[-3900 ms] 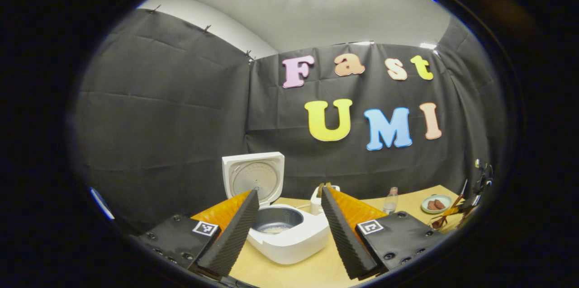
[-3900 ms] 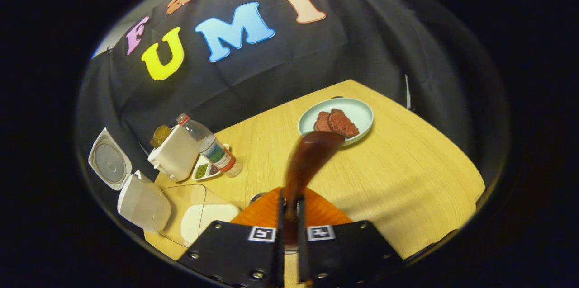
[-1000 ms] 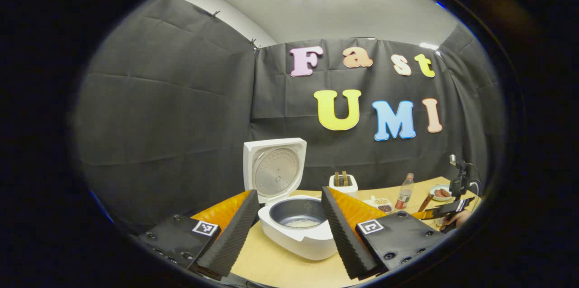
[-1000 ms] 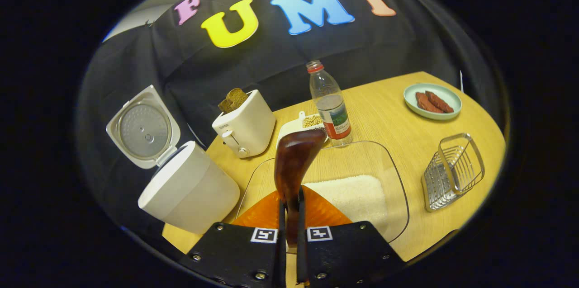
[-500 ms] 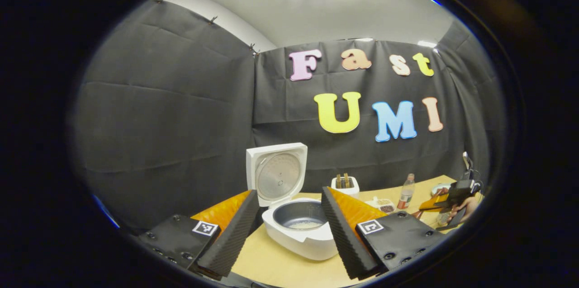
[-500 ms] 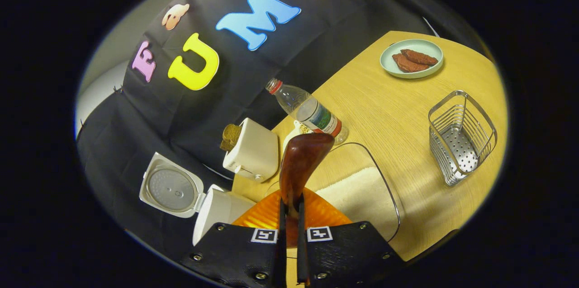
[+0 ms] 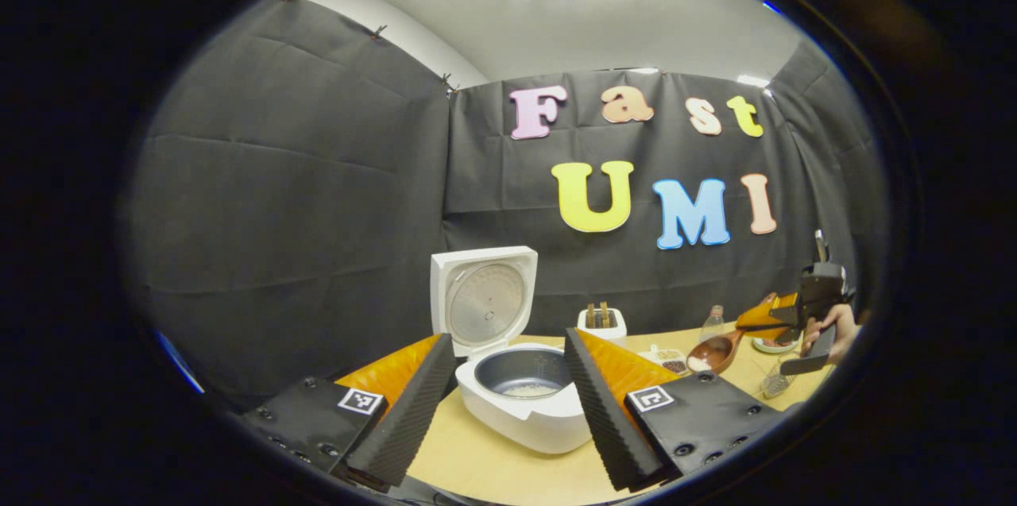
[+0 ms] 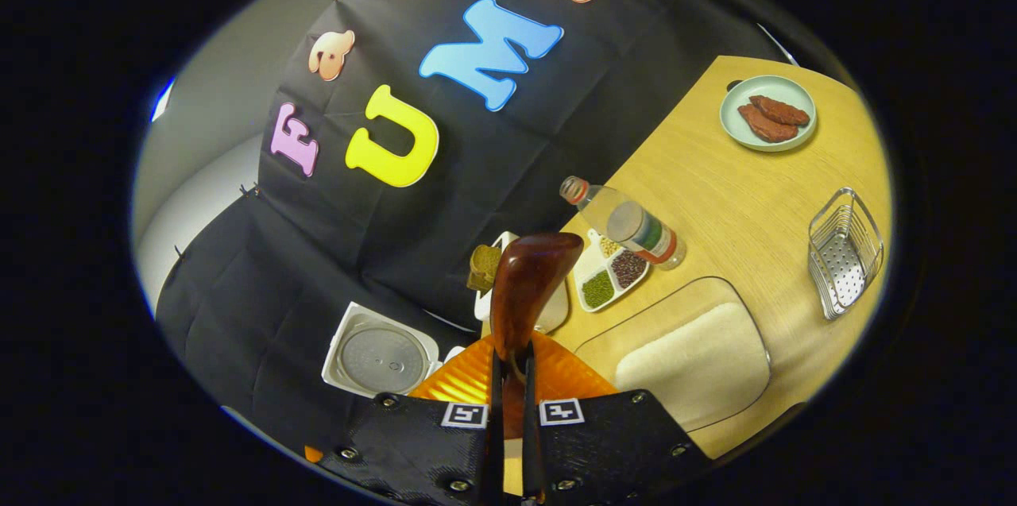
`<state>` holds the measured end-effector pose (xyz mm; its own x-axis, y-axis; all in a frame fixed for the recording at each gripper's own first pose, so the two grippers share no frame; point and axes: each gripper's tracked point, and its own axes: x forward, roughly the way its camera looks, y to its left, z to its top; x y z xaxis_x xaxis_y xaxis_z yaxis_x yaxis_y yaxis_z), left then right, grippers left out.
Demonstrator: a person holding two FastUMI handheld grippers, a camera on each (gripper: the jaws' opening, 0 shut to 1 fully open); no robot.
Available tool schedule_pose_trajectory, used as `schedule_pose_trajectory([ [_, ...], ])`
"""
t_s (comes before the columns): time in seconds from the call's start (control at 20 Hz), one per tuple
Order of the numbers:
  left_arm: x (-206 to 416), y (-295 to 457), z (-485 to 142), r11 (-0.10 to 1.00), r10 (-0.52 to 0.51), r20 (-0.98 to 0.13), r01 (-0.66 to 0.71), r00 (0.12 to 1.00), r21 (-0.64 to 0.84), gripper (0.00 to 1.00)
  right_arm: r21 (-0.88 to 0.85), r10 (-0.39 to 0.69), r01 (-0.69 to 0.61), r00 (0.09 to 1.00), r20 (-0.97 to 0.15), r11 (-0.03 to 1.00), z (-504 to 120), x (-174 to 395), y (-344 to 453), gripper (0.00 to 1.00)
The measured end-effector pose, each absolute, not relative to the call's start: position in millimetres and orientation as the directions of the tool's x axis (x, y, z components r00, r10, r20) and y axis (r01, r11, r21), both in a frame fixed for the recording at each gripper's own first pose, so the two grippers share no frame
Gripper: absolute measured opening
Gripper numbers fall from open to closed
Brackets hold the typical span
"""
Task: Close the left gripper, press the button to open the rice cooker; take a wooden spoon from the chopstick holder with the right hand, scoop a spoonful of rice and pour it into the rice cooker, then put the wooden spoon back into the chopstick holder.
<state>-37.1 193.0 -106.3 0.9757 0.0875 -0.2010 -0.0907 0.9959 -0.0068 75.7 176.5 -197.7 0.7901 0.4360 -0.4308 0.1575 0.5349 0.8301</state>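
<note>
Right tongs (image 8: 508, 379) have risen, clamped on wooden spoon (image 8: 524, 283); left tongs (image 7: 508, 403) apart

The left gripper view sits low near the table (image 7: 493, 466), facing the far wall, close to the open rice cooker (image 7: 524, 403). The right gripper view looks down from high up, tilted. Both see the rice cooker (image 8: 381, 351), toaster (image 7: 601, 323) and bottle (image 8: 624, 222).
</note>
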Motion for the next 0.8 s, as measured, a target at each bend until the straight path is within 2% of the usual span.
schedule_pose_trajectory([
  [0.05,-38.5,196.2,-106.0,0.995,0.093,-0.201,-0.097,0.975,-0.008,0.99,0.833,0.447,0.140,0.790,-0.420,0.535,-190.8,79.7,183.1,0.09],
  [0.15,-45.6,201.3,-108.3,0.994,0.100,-0.205,-0.107,0.974,-0.024,0.96,0.833,0.463,0.109,0.789,-0.404,0.542,-179.4,85.8,198.3,0.09],
  [0.25,-48.5,206.2,-112.4,0.992,0.109,-0.208,-0.118,0.972,-0.031,0.99,0.835,0.485,0.076,0.784,-0.388,0.545,-169.1,91.6,217.8,0.09],
  [0.4,-55.6,216.4,-116.0,0.990,0.124,-0.213,-0.135,0.969,-0.035,0.96,0.831,0.512,0.033,0.774,-0.373,0.556,-160.4,97.6,244.6,0.09],
  [0.45,-57.7,219.6,-117.7,0.989,0.131,-0.216,-0.141,0.968,-0.035,0.99,0.827,0.520,0.021,0.769,-0.372,0.561,-159.3,99.3,254.1,0.09],
  [0.8,-69.7,246.1,-129.3,0.980,0.178,-0.240,-0.193,0.954,-0.043,0.99,0.822,0.575,-0.046,0.737,-0.355,0.567,-158.9,108.6,318.7,0.09],
])
